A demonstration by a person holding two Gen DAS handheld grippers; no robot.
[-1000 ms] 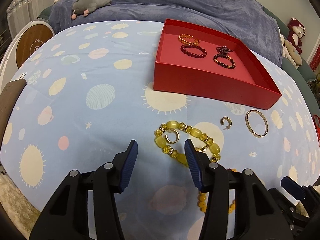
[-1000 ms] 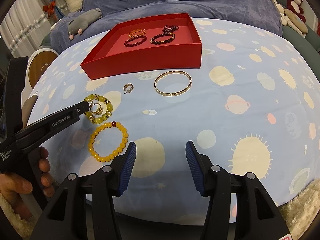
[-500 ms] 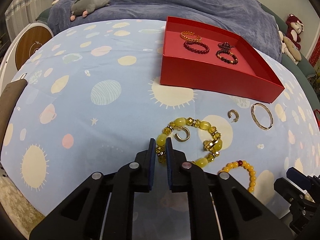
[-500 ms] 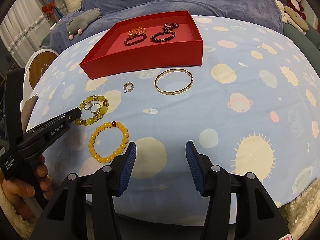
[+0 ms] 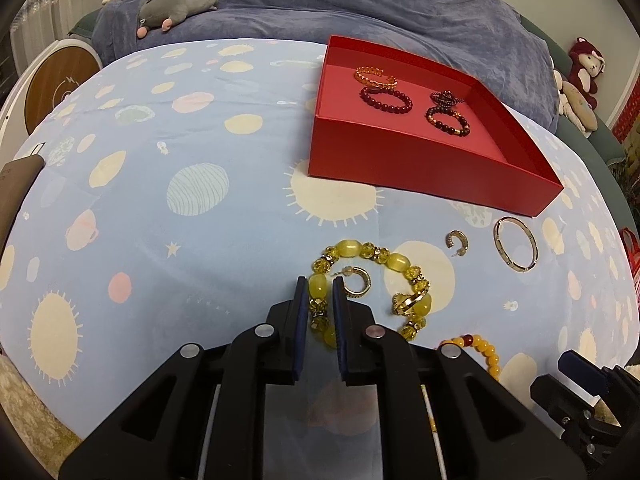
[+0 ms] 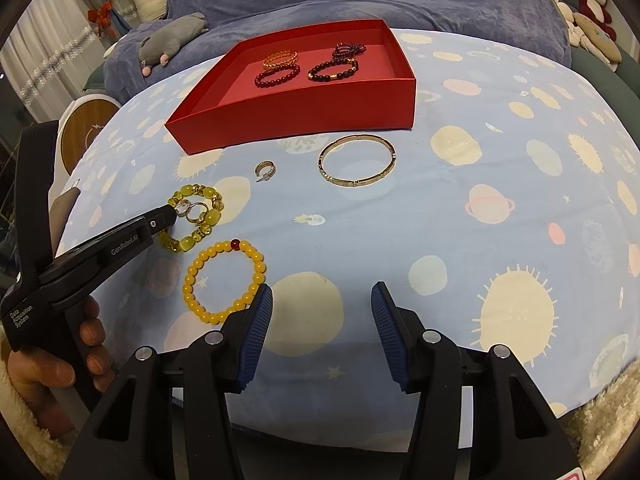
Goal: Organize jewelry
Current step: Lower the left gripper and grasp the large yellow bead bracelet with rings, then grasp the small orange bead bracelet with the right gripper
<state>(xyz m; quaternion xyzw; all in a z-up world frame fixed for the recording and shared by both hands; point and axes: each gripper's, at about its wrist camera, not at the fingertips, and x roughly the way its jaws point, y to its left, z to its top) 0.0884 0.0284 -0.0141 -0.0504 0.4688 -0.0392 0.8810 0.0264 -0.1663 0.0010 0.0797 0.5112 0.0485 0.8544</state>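
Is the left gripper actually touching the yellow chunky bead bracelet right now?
Touching. The left wrist view shows the left gripper with its jaws closed on beads of the yellow chunky bead bracelet, no gap at either pad.

Soft, even indoor light, moderately bright; shadows faint. Both views sharp at centre, heavy fisheye bending toward edges, black vignette in corners. Mild sheen on gold bangle [image 6: 357,161]. Rims slightly softer, no motion blur.

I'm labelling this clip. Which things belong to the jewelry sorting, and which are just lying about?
Job: red box, chunky yellow bracelet in the left gripper, amber bead bracelet, gold bangle, hoop earring.
Lying about: grey plush, red teddy.
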